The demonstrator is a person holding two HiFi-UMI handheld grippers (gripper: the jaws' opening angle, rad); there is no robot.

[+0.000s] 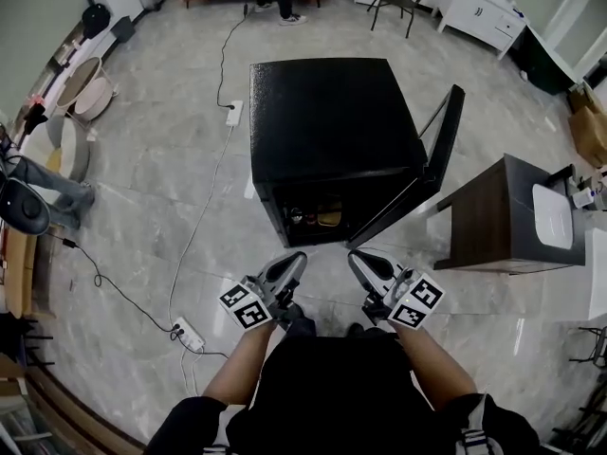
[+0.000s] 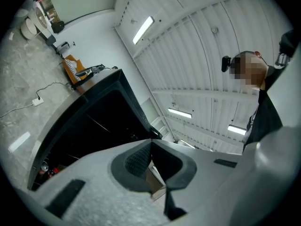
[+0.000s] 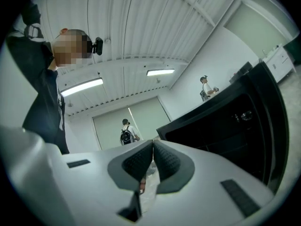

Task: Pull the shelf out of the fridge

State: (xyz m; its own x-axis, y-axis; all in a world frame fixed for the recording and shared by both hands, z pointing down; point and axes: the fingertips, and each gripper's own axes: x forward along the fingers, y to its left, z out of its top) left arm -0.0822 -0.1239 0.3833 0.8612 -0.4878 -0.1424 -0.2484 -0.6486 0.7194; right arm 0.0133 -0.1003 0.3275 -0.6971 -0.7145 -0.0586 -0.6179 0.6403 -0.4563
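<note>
Marble floor [image 1: 161, 169] fronts the open fridge [image 1: 327, 121]; I hold left gripper [image 1: 292, 262] and right gripper [image 1: 357, 260] closed, empty, aimed inside.

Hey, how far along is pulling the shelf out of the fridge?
Done: the door of the fridge stands open. In hand: nothing; the left gripper and right gripper are shut, empty, short of the fridge. Left: reach in, grip the shelf, pull it out; nothing sticks out of the opening yet.
</note>
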